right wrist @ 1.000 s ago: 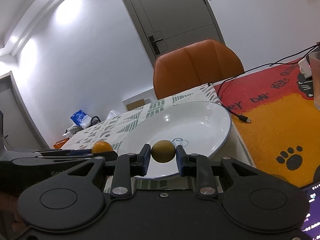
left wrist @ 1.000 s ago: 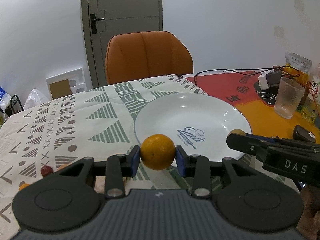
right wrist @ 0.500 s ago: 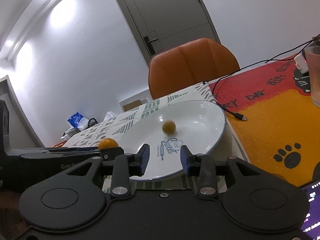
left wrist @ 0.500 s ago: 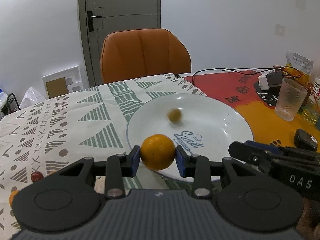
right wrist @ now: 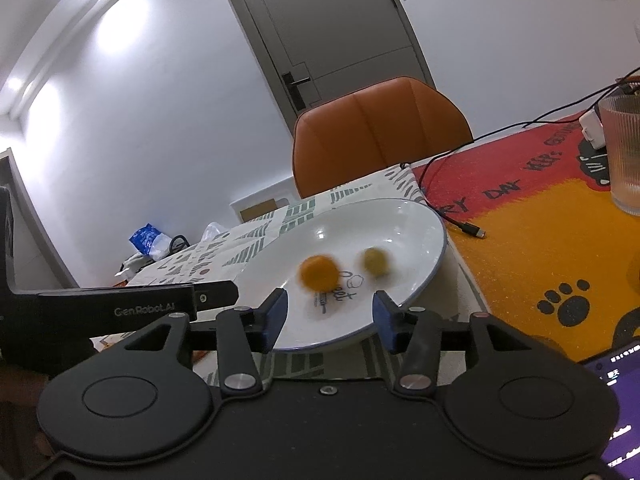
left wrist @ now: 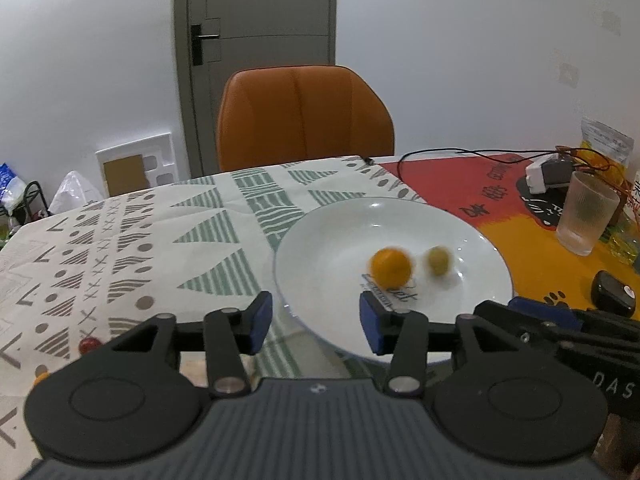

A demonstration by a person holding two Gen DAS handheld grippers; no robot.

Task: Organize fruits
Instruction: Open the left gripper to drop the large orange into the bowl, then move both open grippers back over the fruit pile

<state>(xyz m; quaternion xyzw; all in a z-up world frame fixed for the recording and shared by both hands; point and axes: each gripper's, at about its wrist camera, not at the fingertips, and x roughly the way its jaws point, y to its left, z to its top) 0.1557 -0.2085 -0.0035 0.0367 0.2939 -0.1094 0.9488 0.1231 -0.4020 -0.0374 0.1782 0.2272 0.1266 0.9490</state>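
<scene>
A white plate (left wrist: 320,240) lies on the patterned tablecloth; it also shows in the right wrist view (right wrist: 416,224). Inside it are an orange (left wrist: 391,266), blurred by motion, and a small yellow-green fruit (left wrist: 440,260). The right wrist view shows the same orange (right wrist: 319,272) and small fruit (right wrist: 375,261). My left gripper (left wrist: 316,322) is open and empty at the plate's near rim. My right gripper (right wrist: 330,320) is open and empty, also at the near rim. A small red fruit (left wrist: 89,345) and an orange bit (left wrist: 40,376) lie on the cloth at the left.
An orange chair (left wrist: 304,116) stands behind the table. A ribbed glass (left wrist: 586,218), a black cable (left wrist: 440,154), a white adapter and snack bags sit on the red and orange mat at the right. A dark device (left wrist: 612,294) lies near the right gripper.
My left gripper has opened and let go of the orange, which now rolls in the plate. The small fruit, dropped earlier by the right gripper, has rolled rightwards in the plate.
</scene>
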